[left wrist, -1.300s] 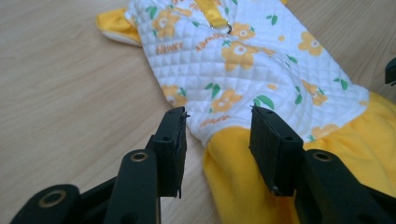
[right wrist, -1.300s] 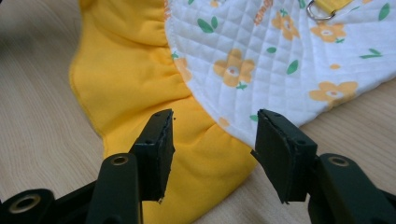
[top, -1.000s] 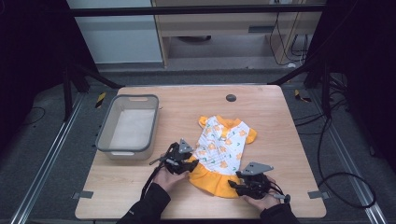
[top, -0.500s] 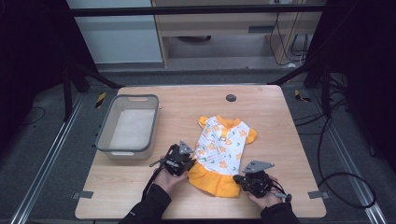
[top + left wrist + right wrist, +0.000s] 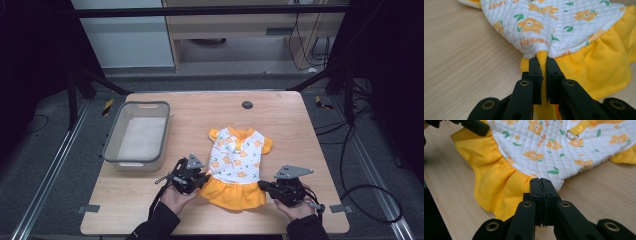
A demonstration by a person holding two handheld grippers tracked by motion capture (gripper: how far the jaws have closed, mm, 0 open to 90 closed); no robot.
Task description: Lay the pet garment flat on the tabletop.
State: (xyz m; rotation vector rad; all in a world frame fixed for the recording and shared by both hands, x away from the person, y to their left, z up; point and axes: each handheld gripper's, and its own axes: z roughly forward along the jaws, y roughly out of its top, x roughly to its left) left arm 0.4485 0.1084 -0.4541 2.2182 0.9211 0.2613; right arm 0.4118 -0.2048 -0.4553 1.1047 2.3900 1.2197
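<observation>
Both pinched on the little flower-print dress [image 5: 236, 165] lying flat on the bench [image 5: 310, 130]: left hand-held gripper [image 5: 543, 61] and right hand-held gripper [image 5: 541, 182] each clamp a waist side, probably to lift it evenly.

We read "flower" in orange letters on the white quilted top of the dress [image 5: 554, 27], near its hem at six o'clock, and again at eleven o'clock.
</observation>
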